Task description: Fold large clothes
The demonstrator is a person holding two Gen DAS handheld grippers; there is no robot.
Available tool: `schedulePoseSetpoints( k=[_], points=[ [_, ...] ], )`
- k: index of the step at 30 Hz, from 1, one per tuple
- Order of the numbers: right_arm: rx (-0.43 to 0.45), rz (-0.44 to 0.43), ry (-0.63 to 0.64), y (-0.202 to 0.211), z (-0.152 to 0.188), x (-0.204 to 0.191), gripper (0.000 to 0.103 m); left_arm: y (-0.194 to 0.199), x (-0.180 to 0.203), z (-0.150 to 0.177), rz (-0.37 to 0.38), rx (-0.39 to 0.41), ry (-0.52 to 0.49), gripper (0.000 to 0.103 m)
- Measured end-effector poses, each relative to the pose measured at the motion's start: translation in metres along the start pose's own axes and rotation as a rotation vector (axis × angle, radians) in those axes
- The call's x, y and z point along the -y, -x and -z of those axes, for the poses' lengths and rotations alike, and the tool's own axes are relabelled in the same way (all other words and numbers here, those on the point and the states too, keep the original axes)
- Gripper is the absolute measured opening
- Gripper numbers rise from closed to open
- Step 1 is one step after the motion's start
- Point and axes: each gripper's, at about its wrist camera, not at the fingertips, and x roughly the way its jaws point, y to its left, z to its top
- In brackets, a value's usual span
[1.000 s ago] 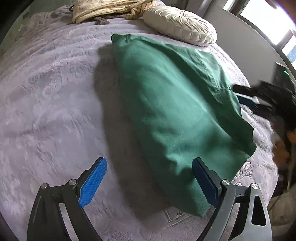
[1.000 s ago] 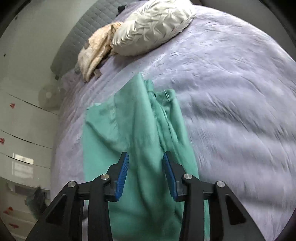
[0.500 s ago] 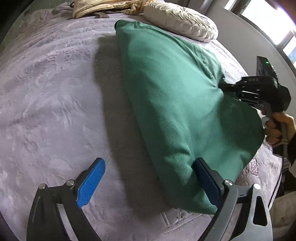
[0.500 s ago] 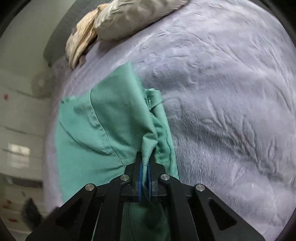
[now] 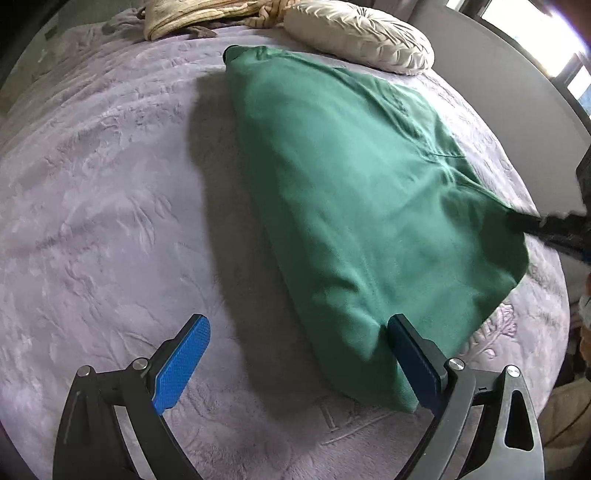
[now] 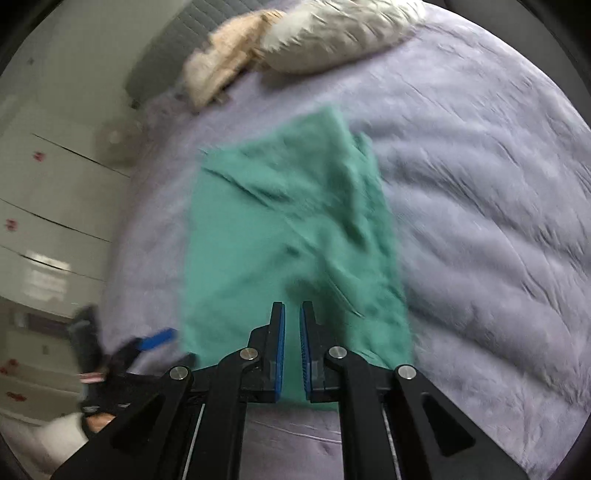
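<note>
Green fabric, a large green garment (image 5: 354, 206), lies spread on the lilac bedspread (image 5: 103, 192), reaching away from the fingers of both grippers toward the cream pillow (image 5: 362, 33) and a beige throw (image 5: 192, 14) at the far end of the bed. The step in hand looks like squaring the cloth up before a fold, and I would judge it done well by taking both near corners at the same depth, drawing them taut and level so that no crease is trapped, and carrying them over together rather than letting one side lead. The left gripper (image 5: 295, 362) has its blue fingers (image 5: 183, 363) wide apart and clamped on nothing: the near corner of the garment lies between them, close against the right-hand finger, while the other stands over bare bedspread. In the right wrist view the right gripper (image 6: 291, 350) shows its fingers nearly together with a narrow slot between the pads; they are opening, and no cloth looks pinched in the slot, the garment simply lying beyond and beneath them. That picture is blurred, so whether any thread still catches a pad I cannot tell.
</note>
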Motion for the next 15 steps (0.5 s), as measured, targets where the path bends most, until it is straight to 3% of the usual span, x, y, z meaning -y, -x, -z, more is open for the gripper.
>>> schedulePoseSetpoints(
  k=[3, 6, 15],
  points=[
    [-0.047, 0.044, -0.113, -0.021, 0.017, 0.047, 0.0, -0.004, -0.009, 0.004, 0.048, -0.005, 0.049, 0.098],
    [-0.065, -0.036, -0.207, -0.03, 0.032, 0.078, 0.0, -0.003, -0.005, 0.007, 0.034, -0.002, 0.026, 0.098],
    [-0.074, 0.022, -0.248, 0.002, 0.044, 0.086, 0.0, 0.009, -0.004, 0.005, 0.004, -0.019, 0.024, 0.098]
  ],
)
